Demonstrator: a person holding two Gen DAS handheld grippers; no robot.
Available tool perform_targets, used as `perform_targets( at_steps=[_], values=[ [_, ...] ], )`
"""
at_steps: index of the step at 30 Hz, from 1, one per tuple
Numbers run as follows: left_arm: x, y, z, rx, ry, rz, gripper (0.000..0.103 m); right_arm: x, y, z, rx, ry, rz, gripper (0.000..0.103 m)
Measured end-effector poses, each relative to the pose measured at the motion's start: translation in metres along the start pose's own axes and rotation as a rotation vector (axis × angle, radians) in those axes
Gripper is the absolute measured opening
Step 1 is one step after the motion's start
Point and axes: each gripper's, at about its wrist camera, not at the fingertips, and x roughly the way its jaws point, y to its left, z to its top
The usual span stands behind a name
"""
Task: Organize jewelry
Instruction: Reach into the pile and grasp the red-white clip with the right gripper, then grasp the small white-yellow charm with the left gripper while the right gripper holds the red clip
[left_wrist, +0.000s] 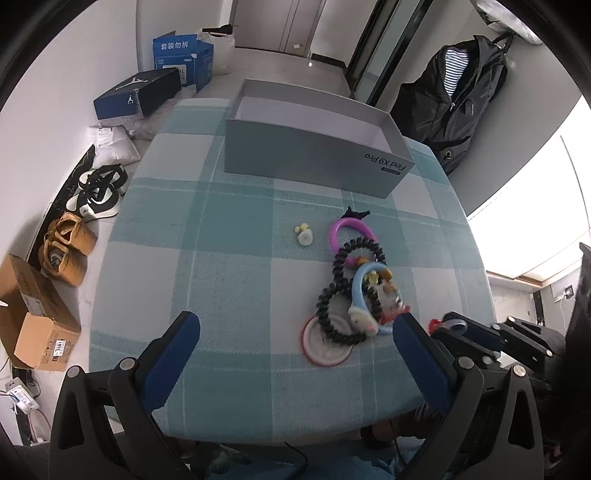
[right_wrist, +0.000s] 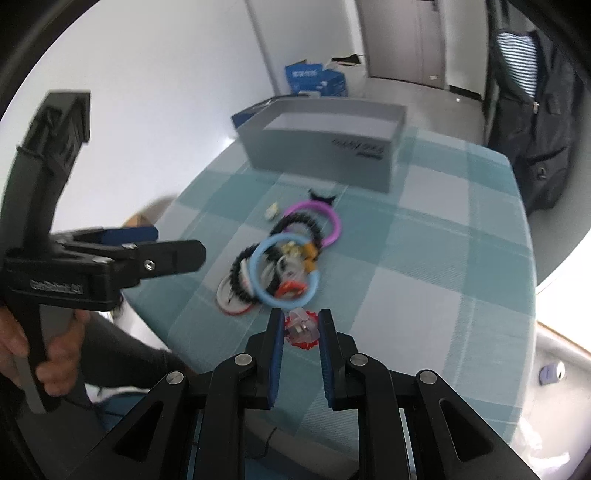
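On a table (left_wrist: 236, 280) draped in a teal-and-white checked cloth, the right tool (right_wrist: 300, 325) pinches a small clear hair clip (right_wrist: 302, 324) with a red toothed edge between its blue pads, just clear of a tangled heap of jewelry (right_wrist: 284, 258) – purple and pale-blue rings, black coiled ties and a red-rimmed disc. The left tool (left_wrist: 295, 332) hovers with its jaws spread wide and nothing between them, close beside the heap. An open grey box (left_wrist: 317, 147) stands at the table's far side, well apart from the heap; a small pale trinket (left_wrist: 304, 235) lies alone between them.
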Motion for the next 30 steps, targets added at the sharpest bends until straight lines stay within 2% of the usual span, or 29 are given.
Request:
perform_targets(
  at_steps=[3, 4, 5, 7, 10, 15, 16, 17, 19, 24, 30],
  values=[
    [0.006, 0.003, 0.011, -0.027, 0.011, -0.010, 0.102, -0.004, -0.003, 0.001, 0.014, -0.006, 0.005, 0.017],
    [0.007, 0.005, 0.014, -0.039, 0.010, -0.006, 0.098, -0.006, -0.004, 0.001, 0.013, -0.007, 0.008, 0.017],
    [0.008, 0.008, 0.018, -0.053, 0.012, 0.000, 0.086, -0.006, -0.003, 0.001, 0.012, -0.008, 0.013, 0.017],
    [0.013, 0.012, 0.028, -0.083, 0.021, -0.005, 0.072, -0.006, -0.003, 0.001, 0.004, -0.011, 0.018, 0.017],
    [0.020, 0.012, 0.037, -0.112, 0.015, 0.000, 0.072, -0.007, -0.006, 0.000, 0.005, -0.009, 0.028, 0.017],
    [0.032, 0.000, 0.041, -0.063, 0.034, 0.044, 0.072, -0.006, -0.019, 0.003, 0.039, -0.008, 0.040, 0.017],
    [0.034, 0.000, 0.041, -0.061, 0.041, 0.047, 0.068, -0.006, -0.021, 0.004, 0.045, -0.008, 0.041, 0.017],
    [0.038, -0.001, 0.041, -0.057, 0.054, 0.052, 0.057, -0.006, -0.023, 0.004, 0.054, -0.009, 0.044, 0.017],
    [0.044, 0.002, 0.042, -0.067, 0.080, 0.055, 0.050, -0.007, -0.027, 0.005, 0.069, -0.011, 0.051, 0.017],
    [0.048, 0.009, 0.044, -0.090, 0.095, 0.049, 0.049, -0.007, -0.031, 0.007, 0.076, -0.012, 0.064, 0.017],
    [0.054, -0.001, 0.046, -0.031, 0.105, 0.086, 0.047, -0.007, -0.035, 0.012, 0.092, -0.016, 0.083, 0.017]
  ],
)
